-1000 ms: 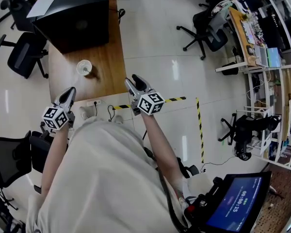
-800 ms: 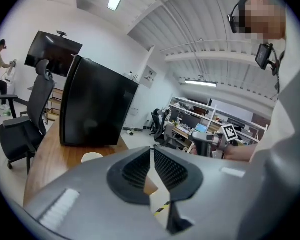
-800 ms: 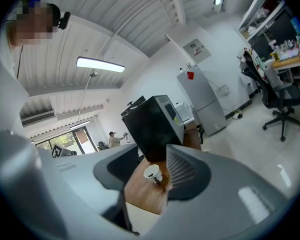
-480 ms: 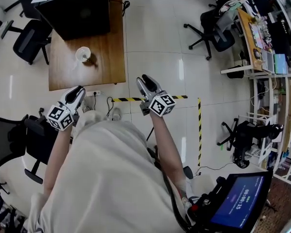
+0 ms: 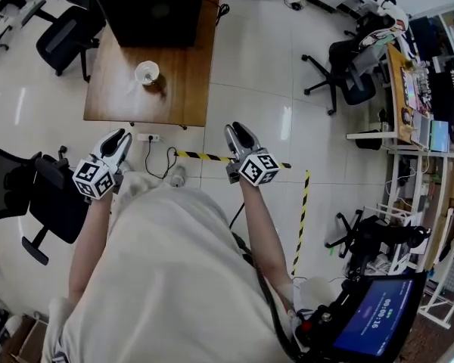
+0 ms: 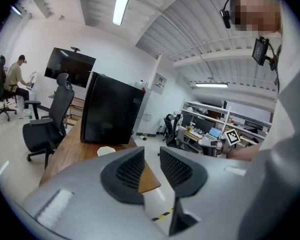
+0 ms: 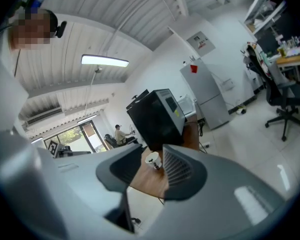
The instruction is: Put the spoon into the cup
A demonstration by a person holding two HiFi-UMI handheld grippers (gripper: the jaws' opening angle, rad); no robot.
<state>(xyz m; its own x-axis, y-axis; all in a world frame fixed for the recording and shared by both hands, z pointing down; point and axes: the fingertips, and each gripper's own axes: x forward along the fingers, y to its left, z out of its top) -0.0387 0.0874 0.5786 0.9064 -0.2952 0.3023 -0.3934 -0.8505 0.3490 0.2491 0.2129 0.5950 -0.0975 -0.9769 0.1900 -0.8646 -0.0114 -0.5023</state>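
Both grippers are held over bare floor, well short of the table (image 5: 185, 89), neither touching anything.

Left gripper (image 5: 117, 137): jaws slightly spread, nothing between them. In its own view only the table corner shows through the gap of the left gripper (image 6: 151, 156).

Right gripper (image 5: 238, 132): jaws spread, having just been closing, with nothing between them. In the right gripper view (image 7: 152, 153) the far-off cup (image 7: 152, 160) lines up with the gap.

Cup (image 5: 147, 72): white, round, open-topped, on the table near its front edge and well apart from both grippers. Seen low and small in the left gripper view (image 6: 106, 151).

Spoon: cannot be made out in any view. A brownish patch just beside the cup is too small to identify.

Surroundings:
- The table is brown wood with a matt top. A large black box (image 5: 155, 6) stands behind the cup, cut off by the top edge of the frame.
- The floor is glossy pale tile. A strip of yellow-black tape (image 5: 204, 156) lies between the grippers and the table.
- A black chair (image 5: 64, 40) stands to the table's left.
- The jaw pads (image 6: 127, 169) are dark and finely ribbed, set in smooth grey shells.
- The person's pale garment (image 5: 174, 278) hides the floor below the grippers.
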